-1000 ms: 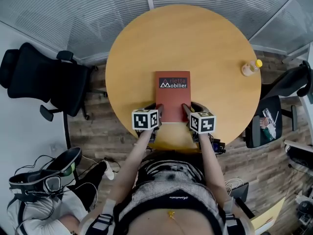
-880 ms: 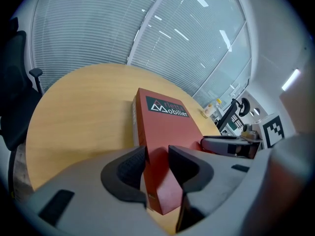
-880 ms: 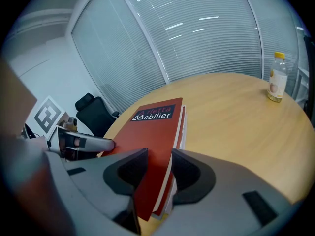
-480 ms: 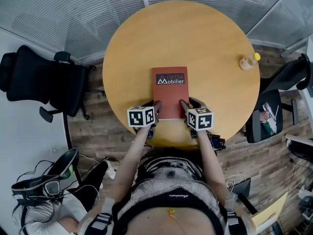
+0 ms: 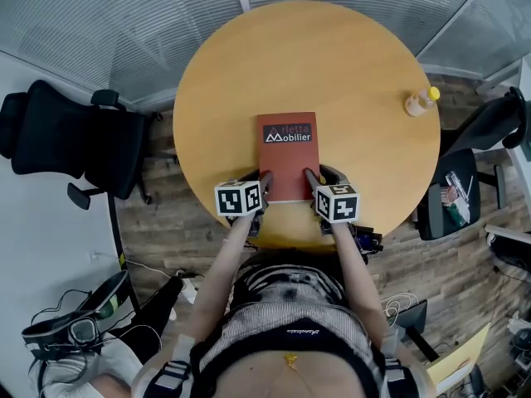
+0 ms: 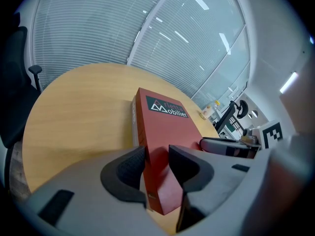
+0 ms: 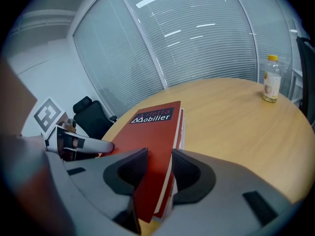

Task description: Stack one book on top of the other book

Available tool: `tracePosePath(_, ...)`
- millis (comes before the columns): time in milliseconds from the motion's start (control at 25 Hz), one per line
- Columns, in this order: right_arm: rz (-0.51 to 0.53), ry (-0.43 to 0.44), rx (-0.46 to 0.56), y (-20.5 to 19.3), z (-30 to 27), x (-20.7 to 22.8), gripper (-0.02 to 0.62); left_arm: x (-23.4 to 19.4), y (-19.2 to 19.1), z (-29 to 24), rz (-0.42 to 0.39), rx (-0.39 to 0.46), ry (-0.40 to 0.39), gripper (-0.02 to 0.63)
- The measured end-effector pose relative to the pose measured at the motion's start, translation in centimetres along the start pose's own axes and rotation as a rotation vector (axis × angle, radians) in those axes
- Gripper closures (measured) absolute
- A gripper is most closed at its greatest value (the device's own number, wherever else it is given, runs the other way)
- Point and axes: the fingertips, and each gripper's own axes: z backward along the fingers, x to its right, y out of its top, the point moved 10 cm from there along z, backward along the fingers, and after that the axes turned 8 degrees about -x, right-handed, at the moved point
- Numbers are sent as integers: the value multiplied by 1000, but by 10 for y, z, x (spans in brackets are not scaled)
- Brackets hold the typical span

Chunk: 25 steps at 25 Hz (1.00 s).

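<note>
Matt red paper-cover book [image 5: 287,168], smooth wood-look table [image 5: 332,65]
Clear glossy plastic bottle [image 5: 421,102]; black cloth chair [image 5: 75,135]; wood plank floor [image 5: 166,222].

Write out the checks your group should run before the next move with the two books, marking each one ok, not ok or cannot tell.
1. Left gripper has the red book between its fingers at a near corner: ok.
2. Right gripper grips the other near corner: ok.
3. Second book lies under the red book: ok, its edge shows below.
4. Fingers take in only the red book, not both: cannot tell.
5. Edges of the two books line up: cannot tell.
6. Bottle stands apart from the books, near the far right rim of the table: ok.
</note>
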Motion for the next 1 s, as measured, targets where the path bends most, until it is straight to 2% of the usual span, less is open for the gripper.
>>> tracePosePath(1000, -2, 24, 20, 0, 4, 3, 440, 0, 0, 2, 9, 12, -9, 436)
